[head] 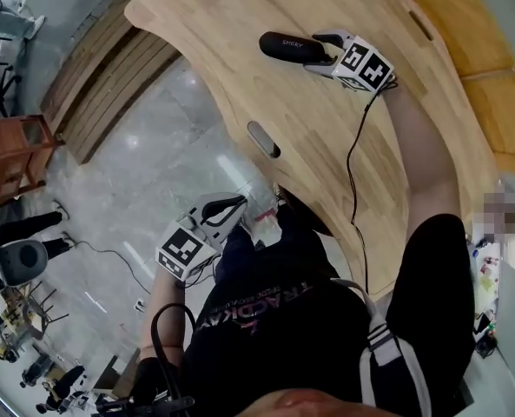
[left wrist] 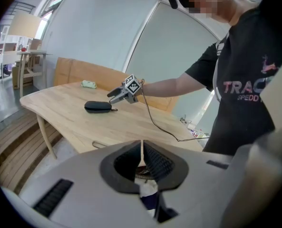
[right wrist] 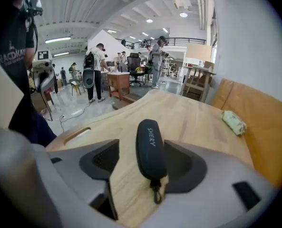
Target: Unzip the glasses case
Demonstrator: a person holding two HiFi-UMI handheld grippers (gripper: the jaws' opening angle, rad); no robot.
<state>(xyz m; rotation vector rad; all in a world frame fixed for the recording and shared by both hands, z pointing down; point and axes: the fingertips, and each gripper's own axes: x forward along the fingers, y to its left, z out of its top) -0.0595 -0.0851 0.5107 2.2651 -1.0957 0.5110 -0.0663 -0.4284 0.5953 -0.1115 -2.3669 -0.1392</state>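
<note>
Pale wooden table [head: 326,137]: your right gripper [right wrist: 145,164] straddles the black oblong glasses case [right wrist: 149,144], jaws wide, unclamped; left gripper [left wrist: 141,158] shut, empty. Next, pinch its zip tab [right wrist: 156,193].

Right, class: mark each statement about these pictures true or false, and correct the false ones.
1. The glasses case lies on the wooden table. True.
2. The right gripper is clamped on the case. False: its jaws stand apart, with the case's zip-pull end between them.
3. The left gripper is shut. True.
4. The left gripper hangs over the case. False: it is off the table's edge, well away from the case.
5. The case lies open. False: it is closed.
</note>
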